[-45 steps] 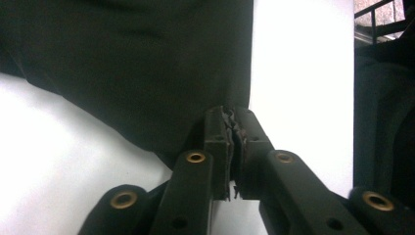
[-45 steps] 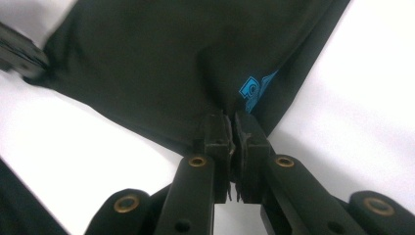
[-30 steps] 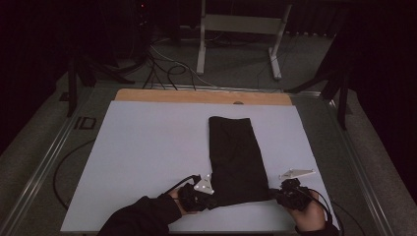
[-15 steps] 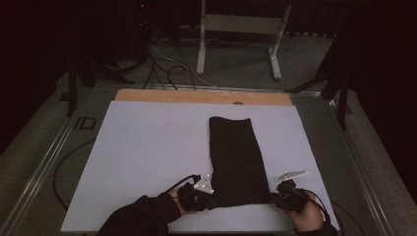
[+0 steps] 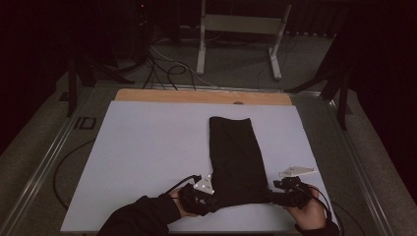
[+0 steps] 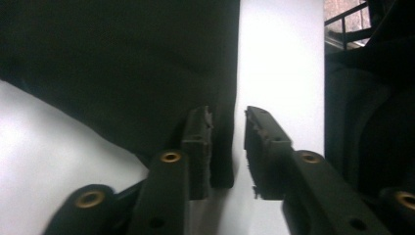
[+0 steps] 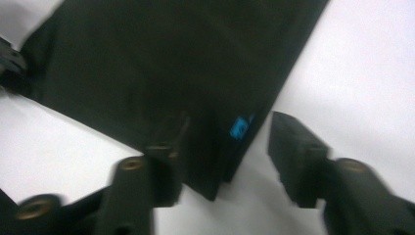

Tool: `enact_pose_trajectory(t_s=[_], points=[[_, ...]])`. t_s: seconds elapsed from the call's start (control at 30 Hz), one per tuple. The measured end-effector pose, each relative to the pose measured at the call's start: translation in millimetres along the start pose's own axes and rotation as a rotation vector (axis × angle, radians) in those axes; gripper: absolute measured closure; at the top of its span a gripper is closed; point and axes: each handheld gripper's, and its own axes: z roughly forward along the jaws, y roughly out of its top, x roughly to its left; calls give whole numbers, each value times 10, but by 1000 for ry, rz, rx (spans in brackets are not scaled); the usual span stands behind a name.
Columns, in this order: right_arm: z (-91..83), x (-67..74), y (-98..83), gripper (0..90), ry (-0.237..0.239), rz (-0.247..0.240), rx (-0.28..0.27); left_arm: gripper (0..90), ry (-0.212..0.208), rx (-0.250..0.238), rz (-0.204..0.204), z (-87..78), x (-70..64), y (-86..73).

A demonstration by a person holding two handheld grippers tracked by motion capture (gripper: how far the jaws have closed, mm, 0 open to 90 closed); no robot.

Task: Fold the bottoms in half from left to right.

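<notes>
Black cloth (image 5: 235,160) lies folded flat — both grippers (image 5: 205,200) (image 5: 280,196) just opening at its near corners, letting go.

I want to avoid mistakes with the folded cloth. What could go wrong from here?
1. Both jaws have just been opening, yet the cloth corner lies between the left gripper jaws; pulling back could drag it and spoil the fold.
2. The right gripper also straddles a corner by a blue tag; it might snag.
</notes>
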Motion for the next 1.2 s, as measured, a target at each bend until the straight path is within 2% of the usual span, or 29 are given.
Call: enact_pose_trajectory(t_s=[0.1,0.17,0.3,0.37,0.4,0.43,0.53,0.63,0.7,0.87,0.9,1.0,1.2], points=[[-16,24,32,362,-4,-15,-25,579,-8,3,13,-15,-35,23],[-16,35,53,278,7,-19,-45,490,9,-2,27,-33,-61,41],[-18,46,91,150,37,-38,-63,348,31,-17,30,-91,-75,89],[-18,44,107,139,54,-36,-67,322,38,-31,28,-150,-56,120],[-9,55,131,100,50,-94,-91,244,48,-37,30,-175,-46,131],[-8,64,141,97,61,-111,-106,218,46,-43,30,-202,-32,142],[-14,92,179,92,60,-129,-161,150,45,-67,16,-268,7,174],[-6,83,234,93,71,-156,-174,48,26,-86,22,-330,47,197],[6,86,273,98,60,-165,-177,15,32,-99,19,-363,70,212],[8,72,366,88,56,-174,-204,12,51,-133,-2,-475,169,264],[5,72,387,89,35,-180,-217,12,55,-134,-2,-494,187,275],[8,47,460,89,15,-183,-240,12,62,-153,-15,-542,258,308],[66,-27,576,89,-8,-207,-244,12,81,-173,-47,-605,412,344]])
